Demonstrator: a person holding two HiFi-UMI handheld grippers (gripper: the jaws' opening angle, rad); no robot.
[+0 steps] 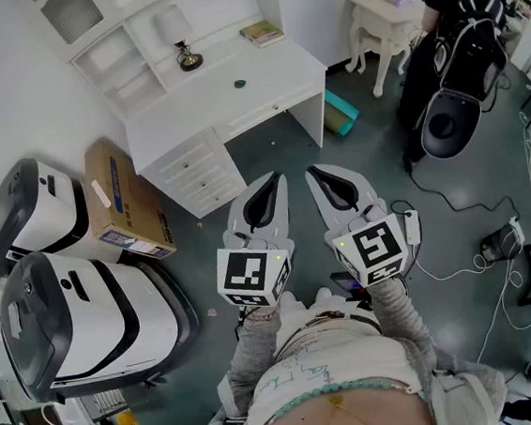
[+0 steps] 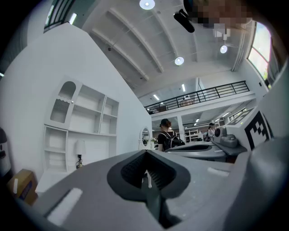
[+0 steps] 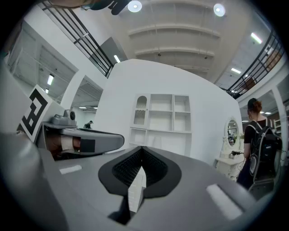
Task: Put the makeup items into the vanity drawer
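I have the left tool [image 1: 275, 179] and the right tool [image 1: 314, 173] side by side close in front of me above the grey floor [image 1: 349, 292], both pointing away toward the white vanity [image 1: 225, 98], each with its jaws pressed together on nothing. The vanity stands well apart from them, far and slightly left, its worktop [image 1: 278, 64] running long from near left to far right, with the drawer [image 1: 260, 115] shut along the near edge. One small dark item [image 1: 240, 84] lies near the middle of that worktop, too small for me to tell its long axis or heading, with a lamp [image 1: 182, 44] and a book [image 1: 262, 34] farther back.
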